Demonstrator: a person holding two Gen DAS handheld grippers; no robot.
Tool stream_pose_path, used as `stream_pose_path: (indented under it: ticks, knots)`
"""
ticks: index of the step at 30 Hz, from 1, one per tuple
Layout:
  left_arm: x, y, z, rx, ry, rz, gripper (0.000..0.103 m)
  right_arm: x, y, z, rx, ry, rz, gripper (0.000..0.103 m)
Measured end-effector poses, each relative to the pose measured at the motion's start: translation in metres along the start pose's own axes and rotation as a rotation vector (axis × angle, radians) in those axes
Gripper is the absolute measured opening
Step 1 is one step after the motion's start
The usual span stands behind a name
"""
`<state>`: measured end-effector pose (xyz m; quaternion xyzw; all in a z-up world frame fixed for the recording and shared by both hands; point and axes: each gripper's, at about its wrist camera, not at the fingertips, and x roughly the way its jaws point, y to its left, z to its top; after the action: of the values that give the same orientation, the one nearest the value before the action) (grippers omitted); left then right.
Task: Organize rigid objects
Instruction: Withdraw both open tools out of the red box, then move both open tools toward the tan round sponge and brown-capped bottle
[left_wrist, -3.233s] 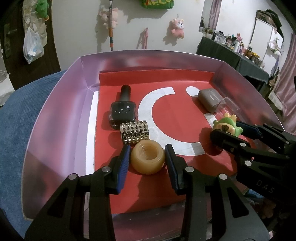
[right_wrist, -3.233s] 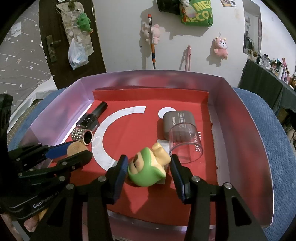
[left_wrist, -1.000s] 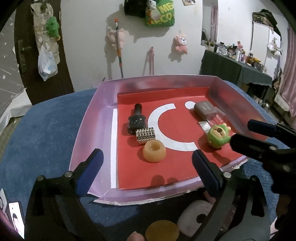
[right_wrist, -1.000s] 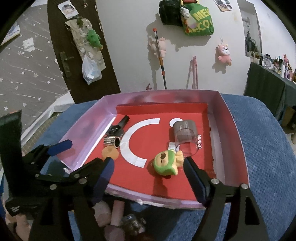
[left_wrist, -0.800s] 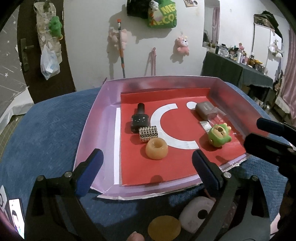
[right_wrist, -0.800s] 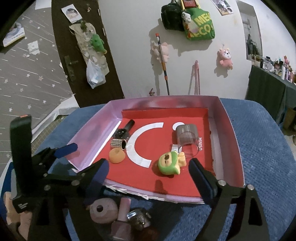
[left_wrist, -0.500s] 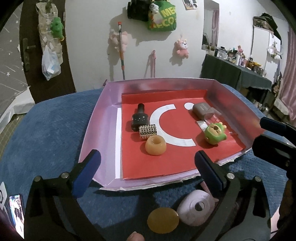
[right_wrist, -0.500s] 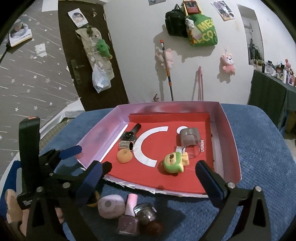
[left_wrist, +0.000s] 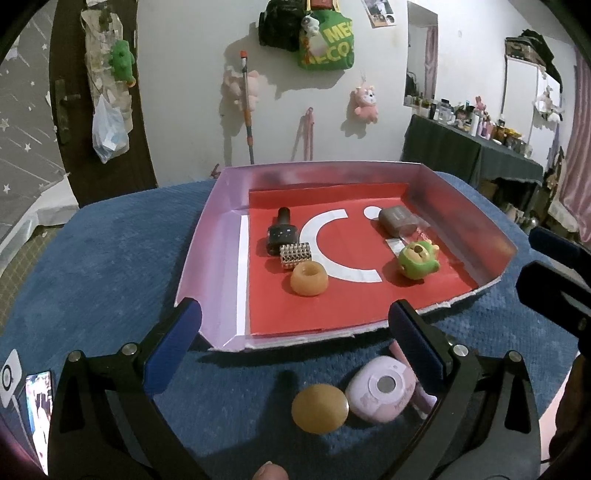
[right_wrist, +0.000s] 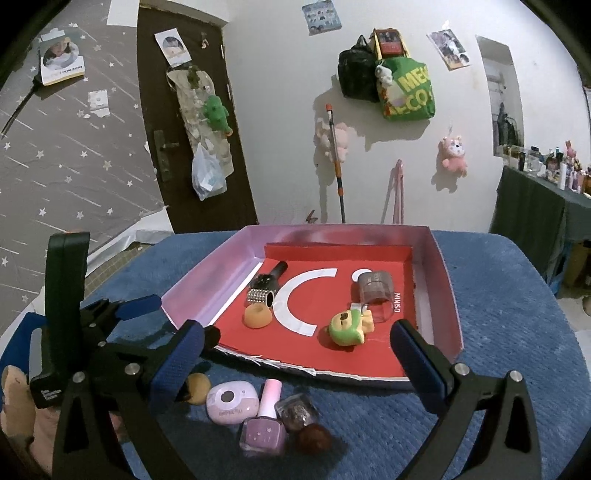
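Note:
A pink-walled tray with a red floor holds a black bottle, a studded silver block, an orange ring, a green toy and a grey case. My left gripper is open and empty, in front of the tray, above an orange ball and a lilac case. My right gripper is open and empty, above the tray's near edge. In the right wrist view a pink nail polish bottle, a dark faceted jar and a brown ball lie on the blue cloth.
The tray sits on a blue cloth surface. A phone lies at the left edge. A dark table with bottles stands at the back right. A door and a white wall are behind.
Both grippers let go of the orange ring and the green toy, opened wide and pulled back and up out of the tray. The loose objects in front of the tray have come into view.

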<state>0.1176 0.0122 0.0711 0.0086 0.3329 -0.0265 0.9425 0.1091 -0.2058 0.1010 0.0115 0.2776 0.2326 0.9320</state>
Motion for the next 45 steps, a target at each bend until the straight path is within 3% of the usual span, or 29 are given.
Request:
stream_pose_path:
  ticks: [17, 45]
  knots:
    - [-0.026, -0.016, -0.024, 0.016, -0.001, 0.003, 0.103, -0.018, 0.002, -0.024, -0.012, -0.026, -0.037, 0.103]
    - [-0.028, -0.012, -0.067, -0.036, 0.081, -0.015, 0.103, -0.017, 0.0, -0.071, 0.03, 0.064, -0.063, 0.102]
